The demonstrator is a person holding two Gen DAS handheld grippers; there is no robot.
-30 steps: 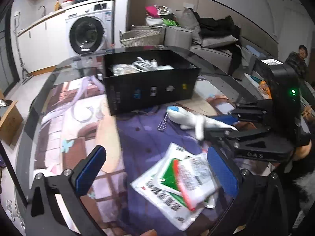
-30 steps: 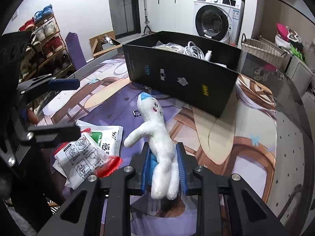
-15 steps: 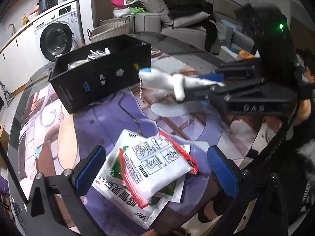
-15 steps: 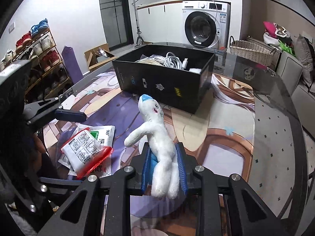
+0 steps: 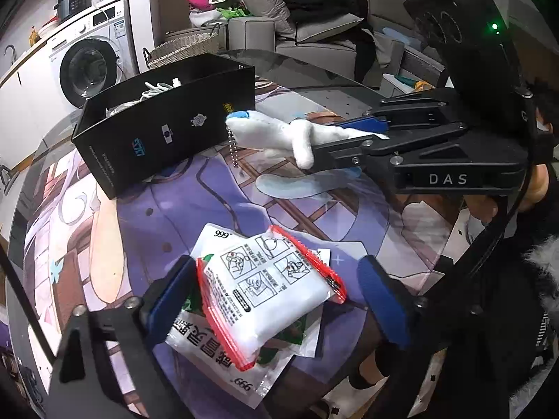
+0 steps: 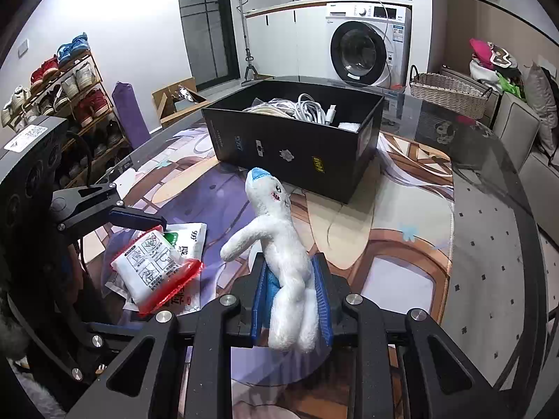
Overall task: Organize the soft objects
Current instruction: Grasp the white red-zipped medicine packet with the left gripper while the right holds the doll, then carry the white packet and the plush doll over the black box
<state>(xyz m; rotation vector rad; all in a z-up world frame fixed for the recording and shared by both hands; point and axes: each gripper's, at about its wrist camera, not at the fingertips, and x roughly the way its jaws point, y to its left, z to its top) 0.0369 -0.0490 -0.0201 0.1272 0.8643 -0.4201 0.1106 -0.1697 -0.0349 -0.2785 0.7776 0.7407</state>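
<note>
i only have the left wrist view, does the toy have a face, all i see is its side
Observer: Yes. The right wrist view shows eyes and a red mouth on the white plush toy, under its blue tip.
Operator: how is the right gripper holding it
Observer: The right gripper is shut on its lower body, legs hanging below the pads.
Operator: whats in the black box
Observer: The black box holds coiled white cables.

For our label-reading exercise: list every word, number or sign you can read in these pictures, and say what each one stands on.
"DAS": on the right tongs' black body.
"999": on the flat white and green packets, printed twice.
Pictogram instructions: on the red-edged pouch; its small print is unreadable.
Logos on the black box: too blurred to read.
Washing machine labels: too small.
</note>
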